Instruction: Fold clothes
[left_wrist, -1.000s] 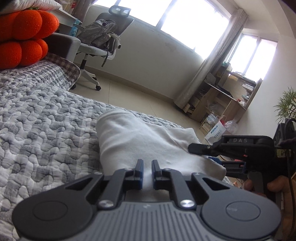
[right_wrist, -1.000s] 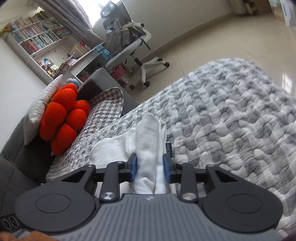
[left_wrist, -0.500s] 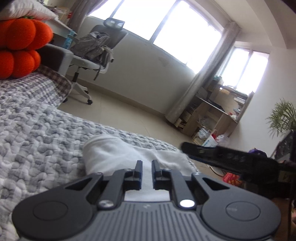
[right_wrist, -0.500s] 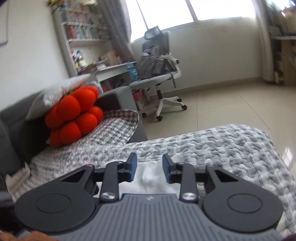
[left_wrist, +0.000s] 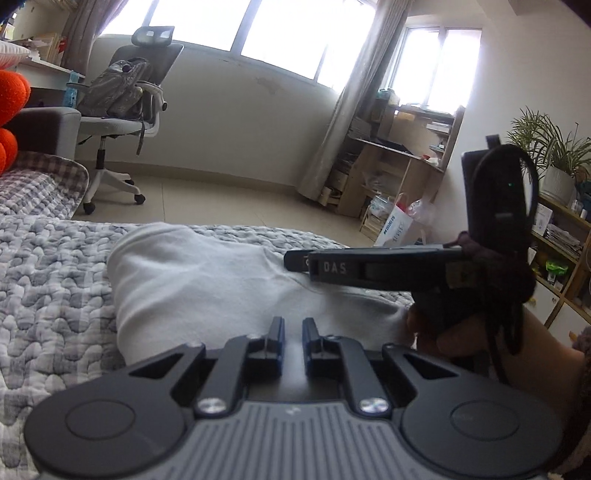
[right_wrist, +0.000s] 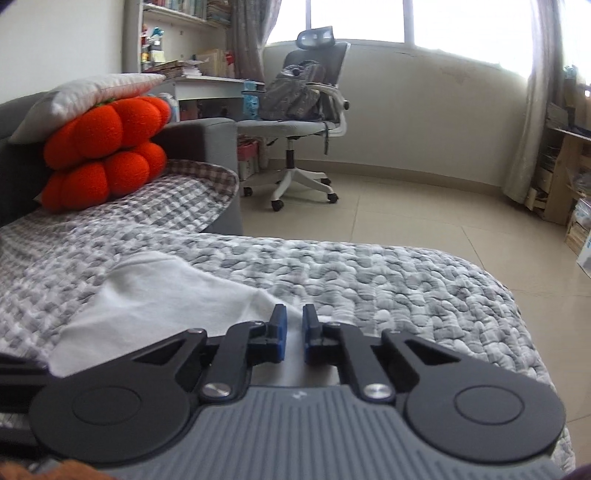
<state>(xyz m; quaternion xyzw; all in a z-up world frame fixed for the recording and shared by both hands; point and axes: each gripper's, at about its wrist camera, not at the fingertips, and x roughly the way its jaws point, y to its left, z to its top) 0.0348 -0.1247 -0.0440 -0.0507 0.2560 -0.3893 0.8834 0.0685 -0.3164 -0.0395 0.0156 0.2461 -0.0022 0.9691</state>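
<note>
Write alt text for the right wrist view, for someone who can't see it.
The right gripper, its blue-padded fingers nearly closed with a narrow gap, points low over a white garment lying on a grey quilted bedspread. Behind are orange round cushions under a pillow, and an office chair holding a backpack by the window.

This is a room in a home, part bedroom and part study. A bed with a grey quilt (right_wrist: 369, 280) fills the front. An orange pumpkin cushion (right_wrist: 107, 147) and a white pillow (right_wrist: 85, 96) sit by a grey sofa arm (right_wrist: 201, 142). An office chair (right_wrist: 306, 110) holds a backpack (right_wrist: 291, 94). There are bookshelves (right_wrist: 177, 11), a wooden desk (left_wrist: 399, 173), big windows (left_wrist: 295, 33), curtains (left_wrist: 351, 110) and a potted plant (left_wrist: 550, 155).
</note>
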